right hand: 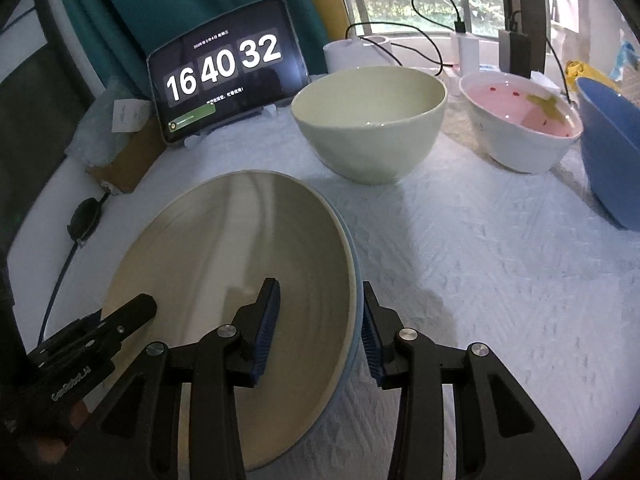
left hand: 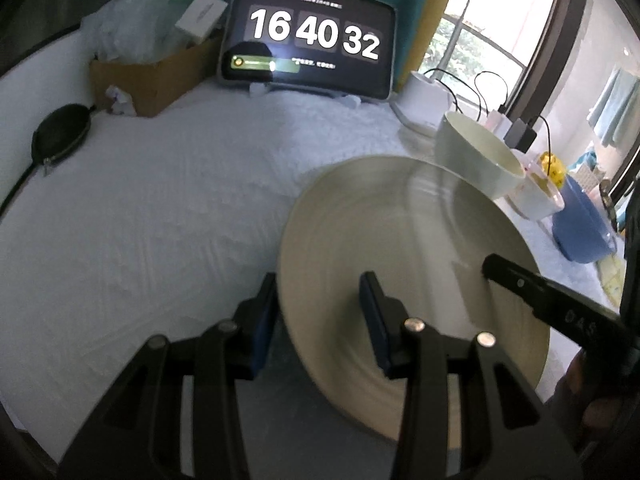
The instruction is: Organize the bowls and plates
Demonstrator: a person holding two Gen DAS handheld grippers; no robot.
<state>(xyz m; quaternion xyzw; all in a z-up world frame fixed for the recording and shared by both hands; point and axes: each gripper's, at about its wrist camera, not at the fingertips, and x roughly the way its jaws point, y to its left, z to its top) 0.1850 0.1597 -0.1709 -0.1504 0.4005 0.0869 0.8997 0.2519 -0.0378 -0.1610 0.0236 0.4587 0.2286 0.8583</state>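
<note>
A large cream plate with a pale blue underside sits between both grippers over the white cloth. My left gripper straddles its left rim, jaws open, one finger above and one outside. My right gripper straddles its right rim the same way, jaws open. Each gripper's finger shows in the other view, the right one and the left one. A pale green bowl stands behind the plate. A white bowl with a pink inside and a blue bowl stand to its right.
A tablet showing a clock leans at the back. A cardboard box and a black round pouch are at the left. Chargers and cables lie by the window, with a white roll.
</note>
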